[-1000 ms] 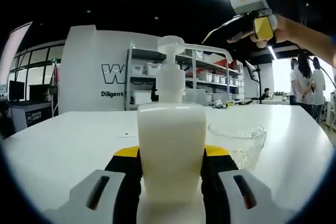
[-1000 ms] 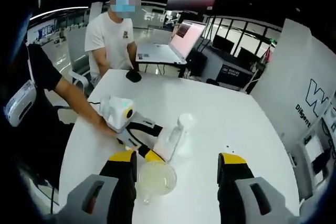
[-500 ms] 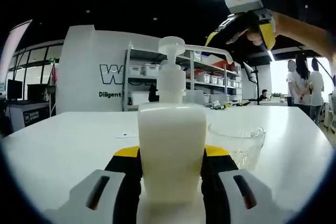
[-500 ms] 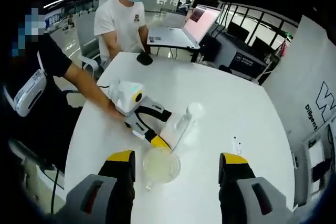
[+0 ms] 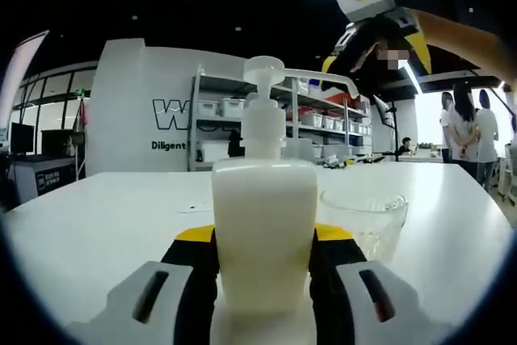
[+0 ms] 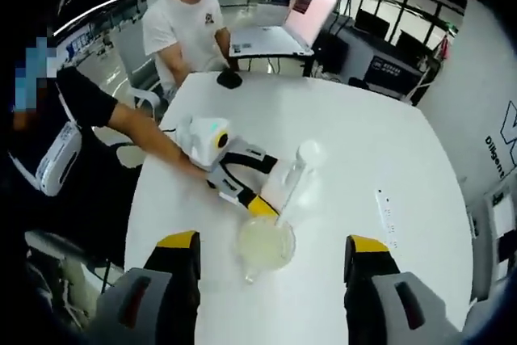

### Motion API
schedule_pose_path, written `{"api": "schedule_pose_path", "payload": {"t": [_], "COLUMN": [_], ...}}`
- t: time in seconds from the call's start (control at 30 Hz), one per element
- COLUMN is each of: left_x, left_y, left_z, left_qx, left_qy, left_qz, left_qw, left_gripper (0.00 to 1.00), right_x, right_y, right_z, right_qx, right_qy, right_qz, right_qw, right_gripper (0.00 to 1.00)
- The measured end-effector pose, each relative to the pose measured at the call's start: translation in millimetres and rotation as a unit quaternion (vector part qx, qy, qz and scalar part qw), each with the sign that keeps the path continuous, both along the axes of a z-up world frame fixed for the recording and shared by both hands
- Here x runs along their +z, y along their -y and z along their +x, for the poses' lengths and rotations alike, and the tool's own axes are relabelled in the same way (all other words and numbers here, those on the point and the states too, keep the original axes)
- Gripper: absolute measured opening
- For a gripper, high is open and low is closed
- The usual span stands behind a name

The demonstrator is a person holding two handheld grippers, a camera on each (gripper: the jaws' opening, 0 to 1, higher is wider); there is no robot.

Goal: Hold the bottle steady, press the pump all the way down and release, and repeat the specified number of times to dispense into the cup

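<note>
Bottle (image 5: 264,232) clamped upright in left gripper (image 5: 262,268), spout over cup (image 5: 365,217) beside it. Right gripper (image 6: 275,280) high overhead, jaws spread, empty. Risks: off-centre press on pump (image 5: 263,70) tilting bottle, or spout missing cup.

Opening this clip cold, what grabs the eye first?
In the left gripper view, a white pump bottle stands front and centre, clamped between the left gripper's yellow-tipped jaws. Just beside it on the white table sits a glass cup, under the pump's spout. The right gripper hangs open above both.
</note>
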State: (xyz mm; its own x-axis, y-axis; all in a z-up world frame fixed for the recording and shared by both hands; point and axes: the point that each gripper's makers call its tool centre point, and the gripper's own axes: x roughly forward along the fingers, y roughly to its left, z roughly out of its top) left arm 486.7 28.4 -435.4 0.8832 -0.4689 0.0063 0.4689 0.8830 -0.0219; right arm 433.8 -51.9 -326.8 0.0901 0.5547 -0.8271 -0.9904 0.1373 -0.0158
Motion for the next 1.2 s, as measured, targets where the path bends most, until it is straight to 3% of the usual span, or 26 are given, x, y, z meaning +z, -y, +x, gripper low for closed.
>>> {"api": "schedule_pose_path", "payload": {"t": [0.27, 0.57, 1.1, 1.2], "left_x": [-0.4, -1.1, -1.0, 1.1], "left_y": [0.2, -1.2, -2.0, -2.1], "left_z": [0.6, -0.3, -0.8, 0.4], "left_qx": [-0.001, 0.002, -0.003, -0.002], "left_qy": [0.0, -0.004, 0.002, 0.01], "left_qz": [0.0, 0.002, 0.005, 0.003], "left_qw": [1.0, 1.0, 1.0, 0.9999], "left_gripper": [0.42, 0.41, 0.43, 0.47], "right_x": [0.2, -4.8, -10.1, -12.7], "right_y": [-4.2, -5.9, -3.8, -2.5], "right_z": [-3.1, -9.1, -13.3, -12.2], "right_qx": [-0.038, -0.05, -0.046, -0.053], "right_qy": [-0.029, -0.049, -0.048, -0.05], "right_qz": [0.008, -0.005, -0.021, -0.022], "right_qw": [0.9988, 0.9975, 0.9976, 0.9971], "right_gripper": [0.85, 0.99, 0.92, 0.91]}}
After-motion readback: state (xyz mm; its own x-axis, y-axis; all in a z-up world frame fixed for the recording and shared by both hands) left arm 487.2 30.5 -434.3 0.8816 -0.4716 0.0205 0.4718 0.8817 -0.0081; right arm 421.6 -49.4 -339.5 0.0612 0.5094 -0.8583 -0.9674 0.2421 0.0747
